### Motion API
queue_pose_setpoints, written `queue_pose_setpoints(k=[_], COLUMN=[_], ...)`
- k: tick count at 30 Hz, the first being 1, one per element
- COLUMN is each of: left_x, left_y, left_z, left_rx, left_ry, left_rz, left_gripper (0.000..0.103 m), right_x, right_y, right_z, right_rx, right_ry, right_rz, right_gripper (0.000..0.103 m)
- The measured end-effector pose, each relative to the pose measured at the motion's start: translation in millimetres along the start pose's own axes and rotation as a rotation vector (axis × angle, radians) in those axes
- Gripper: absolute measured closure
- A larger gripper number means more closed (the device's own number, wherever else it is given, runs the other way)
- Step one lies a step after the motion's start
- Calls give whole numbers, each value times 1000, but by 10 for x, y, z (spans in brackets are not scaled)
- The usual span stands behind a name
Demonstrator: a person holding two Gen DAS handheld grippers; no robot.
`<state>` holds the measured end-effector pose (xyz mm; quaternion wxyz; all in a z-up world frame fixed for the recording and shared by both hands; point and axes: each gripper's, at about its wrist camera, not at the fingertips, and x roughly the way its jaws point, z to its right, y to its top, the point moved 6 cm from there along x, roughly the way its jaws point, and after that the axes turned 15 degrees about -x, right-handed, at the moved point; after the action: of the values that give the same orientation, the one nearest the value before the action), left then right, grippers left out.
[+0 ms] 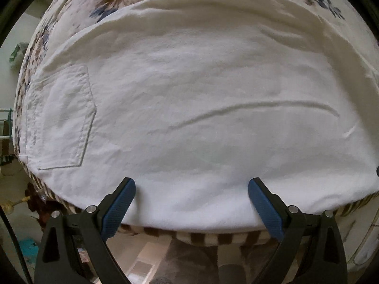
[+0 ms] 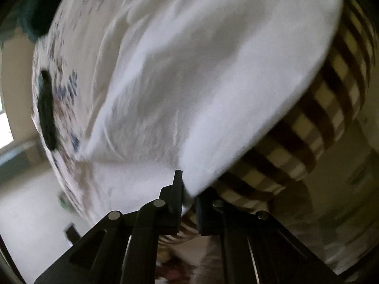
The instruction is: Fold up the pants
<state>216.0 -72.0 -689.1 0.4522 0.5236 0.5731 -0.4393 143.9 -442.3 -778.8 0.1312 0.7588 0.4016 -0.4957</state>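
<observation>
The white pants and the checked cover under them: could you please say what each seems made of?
The pants look like matte woven cotton or twill: fine weave, soft creases, a stitched patch pocket. The cover looks like soft, perhaps fleecy, fabric in brown and cream checks; blur leaves its texture uncertain.

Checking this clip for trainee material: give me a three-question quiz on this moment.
1. True or false: the left gripper has its fingers spread wide apart over the white pants.
2. What is the right gripper closed on? A) checked cloth B) the pants' edge C) nothing
3. Which sewn feature shows on the pants in the left wrist view?

Key: 1 true; 2 B; 3 a patch pocket.
</observation>
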Motion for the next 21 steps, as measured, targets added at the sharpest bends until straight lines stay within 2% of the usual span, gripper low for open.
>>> queue_pose_setpoints(k=[4,6,7,8,10,14,17,19,21], left_x=[-8,-104,-137,-203,-348,-588,-622,-586,-562], left_y=[-81,-176,-168,-193,-232,-213,-131,-74,-33], left_z=[-90,-115,-48,-38,28,546,1094,1477,1722], left_rx=[8,1,-1,-3,-4,16,43,83,107], left_ry=[13,6,-5,-22,-63,-182,-251,-257,-262], left_rz=[-3,8,17,25,42,69,69,71,73], left_gripper=[5,5,5,5,5,5,5,5,5], right_x=[125,98,78,-28,-274,-775,-962,-909,-834], right_y=[64,93,96,99,151,397,654,795,896], right_z=[-13,-82,-94,-67,46,593,1110,1315,1457], right_rx=[-61,-94,-101,-100,-74,70,192,226,274], right_ry=[-26,1,16,22,18,16,86,120,217], right_rz=[-80,-95,-95,-75,10,230,357,381,404], right_gripper=[89,77,65,52,39,37,37,37,37])
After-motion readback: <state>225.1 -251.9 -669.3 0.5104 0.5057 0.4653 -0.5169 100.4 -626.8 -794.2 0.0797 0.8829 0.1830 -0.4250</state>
